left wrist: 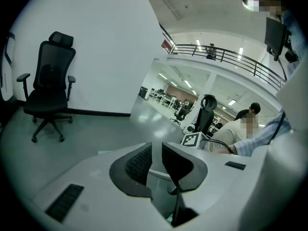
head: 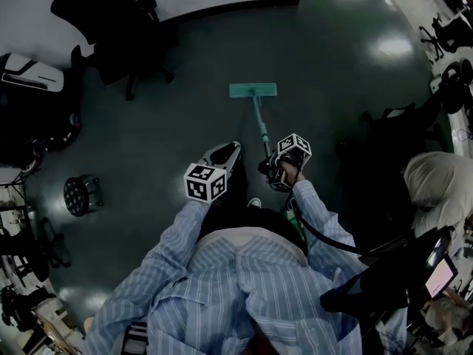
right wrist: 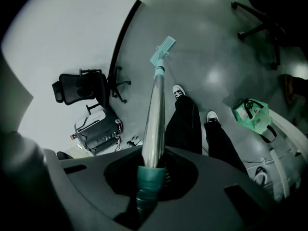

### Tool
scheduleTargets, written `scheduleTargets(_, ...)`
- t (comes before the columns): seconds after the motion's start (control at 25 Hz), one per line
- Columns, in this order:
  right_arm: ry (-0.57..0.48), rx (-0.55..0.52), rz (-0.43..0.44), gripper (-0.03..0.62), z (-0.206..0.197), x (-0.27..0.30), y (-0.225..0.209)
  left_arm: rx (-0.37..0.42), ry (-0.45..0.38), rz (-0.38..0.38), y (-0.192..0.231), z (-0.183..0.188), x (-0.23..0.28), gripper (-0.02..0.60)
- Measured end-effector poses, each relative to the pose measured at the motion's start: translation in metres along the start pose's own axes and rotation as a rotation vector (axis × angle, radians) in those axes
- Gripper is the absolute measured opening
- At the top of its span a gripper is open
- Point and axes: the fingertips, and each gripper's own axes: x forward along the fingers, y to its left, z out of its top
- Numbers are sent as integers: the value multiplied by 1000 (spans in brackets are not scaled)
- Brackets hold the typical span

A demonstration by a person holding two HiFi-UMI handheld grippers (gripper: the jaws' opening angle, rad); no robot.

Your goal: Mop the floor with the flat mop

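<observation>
The flat mop's teal head [head: 253, 89] lies flat on the dark floor ahead of me, and its handle [head: 261, 128] runs back to my right gripper [head: 276, 170]. In the right gripper view that gripper [right wrist: 154, 165] is shut on the teal grip of the silver handle [right wrist: 155, 114], with the mop head [right wrist: 162, 49] far down the pole. My left gripper [head: 225, 154] hovers just left of the handle, apart from it. Its jaws [left wrist: 156, 165] stand a narrow gap apart with nothing between them.
A black office chair [head: 122, 39] stands by the white wall at the back left. A dark machine [head: 33, 72] and a round wheeled base [head: 81, 194] sit at the left. Another chair [head: 392, 146] and a seated person [head: 436, 183] are at the right. A green bag [right wrist: 252, 117] lies behind my feet.
</observation>
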Motion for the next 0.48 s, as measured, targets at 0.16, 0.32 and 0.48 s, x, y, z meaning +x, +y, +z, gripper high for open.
scheduleTargets(0.16,9,-6,-10,41,-44,9,-31,10,5,1,-25,-27,-27,69)
scheduleTargets(0.32,8,9,16,41,-77,11,-51,12,5,16,-43,-47,-49,69)
scheduleTargets(0.48,2,10,25,41,-103,10,-68,-3,0,27,-55,-63,-67,69)
